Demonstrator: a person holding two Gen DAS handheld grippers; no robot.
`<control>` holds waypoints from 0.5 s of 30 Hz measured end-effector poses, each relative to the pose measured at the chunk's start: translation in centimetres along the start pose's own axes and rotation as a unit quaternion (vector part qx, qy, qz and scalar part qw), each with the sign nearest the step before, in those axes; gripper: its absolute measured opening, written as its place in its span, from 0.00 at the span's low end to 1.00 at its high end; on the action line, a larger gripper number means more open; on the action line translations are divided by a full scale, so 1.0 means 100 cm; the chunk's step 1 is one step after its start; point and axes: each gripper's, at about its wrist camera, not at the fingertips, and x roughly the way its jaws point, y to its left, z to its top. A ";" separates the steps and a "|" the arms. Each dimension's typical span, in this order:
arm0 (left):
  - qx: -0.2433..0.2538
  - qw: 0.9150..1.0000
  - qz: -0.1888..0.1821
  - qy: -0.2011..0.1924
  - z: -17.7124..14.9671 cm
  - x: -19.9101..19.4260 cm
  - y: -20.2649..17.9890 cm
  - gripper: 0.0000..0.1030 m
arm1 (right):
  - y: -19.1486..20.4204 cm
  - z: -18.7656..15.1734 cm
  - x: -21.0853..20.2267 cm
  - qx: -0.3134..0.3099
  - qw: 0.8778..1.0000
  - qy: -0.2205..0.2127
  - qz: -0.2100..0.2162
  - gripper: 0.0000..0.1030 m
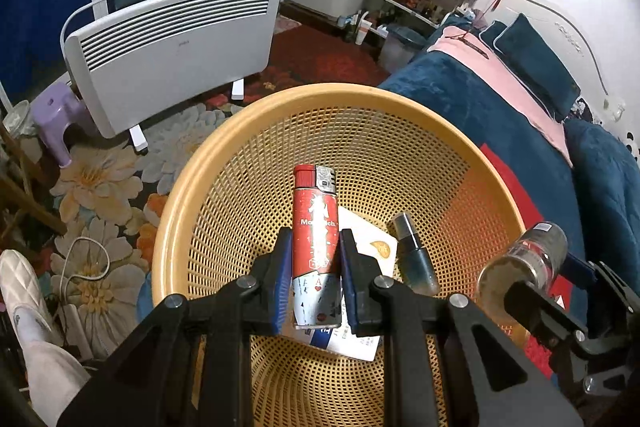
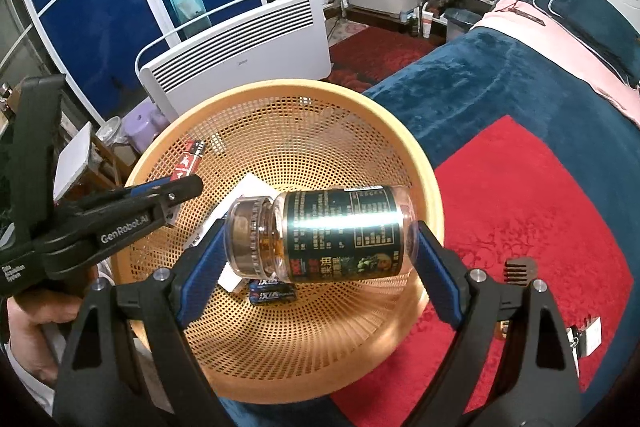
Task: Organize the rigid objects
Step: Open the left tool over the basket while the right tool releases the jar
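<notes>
My left gripper (image 1: 316,241) is shut on a red lighter (image 1: 315,211), which stands upright between the blue pads above the yellow mesh basket (image 1: 240,115). In the basket lie a white card (image 1: 370,247) and a small dark spray bottle (image 1: 416,261). My right gripper (image 2: 320,233) is shut on a clear pill bottle (image 2: 340,235) with a dark green label, held sideways, cap to the left, over the basket (image 2: 424,163). Batteries (image 2: 272,293) lie under it. In the right wrist view, the left gripper (image 2: 188,185) with the lighter (image 2: 190,161) comes in from the left.
The basket rests on a bed with a blue blanket (image 2: 500,75) and a red cloth (image 2: 520,211). A dark comb (image 2: 518,269) and a small clip (image 2: 586,335) lie on the red cloth. A white heater (image 1: 172,47) and a purple stool (image 1: 56,111) stand on the floor beyond.
</notes>
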 end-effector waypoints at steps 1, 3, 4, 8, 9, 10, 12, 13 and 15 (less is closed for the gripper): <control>0.000 1.000 0.000 -0.001 0.001 0.000 0.000 0.21 | 0.001 0.000 0.000 0.000 1.000 0.000 0.000 0.86; 0.000 1.000 0.000 -0.002 0.002 0.000 0.000 0.21 | 0.001 0.001 -0.001 -0.001 1.000 -0.001 -0.002 0.86; 0.000 1.000 0.002 0.000 0.001 0.001 0.000 0.21 | 0.001 0.001 -0.001 -0.002 1.000 -0.001 -0.002 0.86; -0.001 1.000 0.010 0.002 0.001 -0.001 0.001 0.26 | 0.003 0.001 -0.003 -0.011 1.000 -0.001 -0.009 0.87; 0.000 1.000 0.012 0.001 0.001 -0.003 0.001 0.41 | 0.004 0.001 -0.004 -0.012 1.000 -0.003 -0.013 0.88; -0.002 1.000 0.010 -0.004 0.000 -0.005 0.002 0.63 | 0.004 0.002 -0.005 -0.013 1.000 -0.005 -0.018 0.90; -0.005 1.000 0.003 -0.015 0.000 -0.010 0.004 0.80 | 0.003 0.001 -0.009 -0.012 1.000 -0.011 -0.022 0.92; -0.004 1.000 0.000 -0.018 0.000 -0.013 0.003 0.87 | 0.002 0.001 -0.009 -0.012 1.000 -0.011 -0.022 0.92; 0.000 1.000 0.016 -0.021 -0.001 -0.017 0.002 0.96 | 0.001 0.000 -0.011 -0.010 1.000 -0.010 -0.026 0.95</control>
